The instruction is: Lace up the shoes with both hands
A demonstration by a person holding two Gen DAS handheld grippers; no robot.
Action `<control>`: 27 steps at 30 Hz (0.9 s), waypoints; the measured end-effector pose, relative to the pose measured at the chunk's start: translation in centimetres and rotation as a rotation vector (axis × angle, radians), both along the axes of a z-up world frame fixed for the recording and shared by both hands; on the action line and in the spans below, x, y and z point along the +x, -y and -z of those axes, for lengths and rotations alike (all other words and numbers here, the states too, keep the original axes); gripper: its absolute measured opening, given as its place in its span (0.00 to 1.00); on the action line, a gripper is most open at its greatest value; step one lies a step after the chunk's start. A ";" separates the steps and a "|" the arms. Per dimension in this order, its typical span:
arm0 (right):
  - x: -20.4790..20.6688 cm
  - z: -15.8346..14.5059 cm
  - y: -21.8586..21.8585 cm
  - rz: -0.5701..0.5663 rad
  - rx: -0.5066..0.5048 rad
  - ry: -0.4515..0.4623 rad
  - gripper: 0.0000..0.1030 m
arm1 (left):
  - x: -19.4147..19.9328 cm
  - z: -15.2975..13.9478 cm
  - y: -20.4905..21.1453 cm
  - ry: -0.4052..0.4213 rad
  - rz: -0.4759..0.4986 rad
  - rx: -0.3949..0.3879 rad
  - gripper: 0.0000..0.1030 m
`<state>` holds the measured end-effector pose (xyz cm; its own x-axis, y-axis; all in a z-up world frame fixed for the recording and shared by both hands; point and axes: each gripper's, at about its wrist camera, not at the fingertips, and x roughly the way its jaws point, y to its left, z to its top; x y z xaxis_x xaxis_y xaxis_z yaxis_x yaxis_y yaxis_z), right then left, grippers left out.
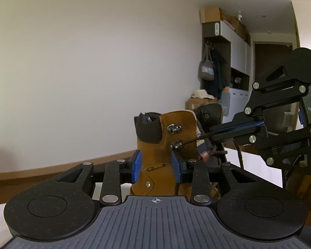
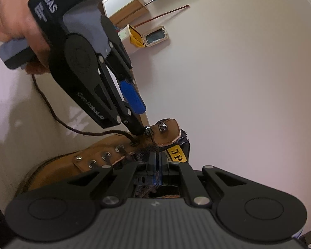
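Boot: a tan lace-up boot is seen standing upright on the white table, its collar raised and its metal hooks turned toward the left wrist camera.
Lace: a dark brown lace is threaded through the eyelets, and a loose length is trailed away over the table.
Left gripper: its blue pads are spread wide, one either side of the boot's ankle; nothing is gripped.
Right gripper: its fingers are pressed together on the lace beside the upper hook; the exact pinch point is probably hidden by the fingers.
Tongue label: a yellow tag is shown just beyond the right fingertips.
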<state>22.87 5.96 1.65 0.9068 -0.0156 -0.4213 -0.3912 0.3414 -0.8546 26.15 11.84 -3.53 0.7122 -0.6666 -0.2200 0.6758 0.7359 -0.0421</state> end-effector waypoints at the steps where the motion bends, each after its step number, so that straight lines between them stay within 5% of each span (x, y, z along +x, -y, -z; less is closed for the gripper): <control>1: 0.0 0.0 -0.1 0.000 -0.008 0.000 0.03 | 0.1 0.0 0.0 0.001 0.002 -0.001 0.34; 18: 0.7 0.3 -1.4 -0.021 -0.074 -0.010 0.04 | -0.2 0.3 0.3 0.048 0.028 0.018 0.37; 27: 0.7 0.2 -1.4 -0.032 -0.096 -0.008 0.04 | -1.3 -0.1 0.9 0.210 0.083 0.163 0.33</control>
<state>23.60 7.31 1.42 0.9042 -0.0277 -0.4263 -0.4073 0.2453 -0.8797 24.82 10.92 -3.45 0.6979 -0.6926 -0.1821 0.7155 0.6632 0.2197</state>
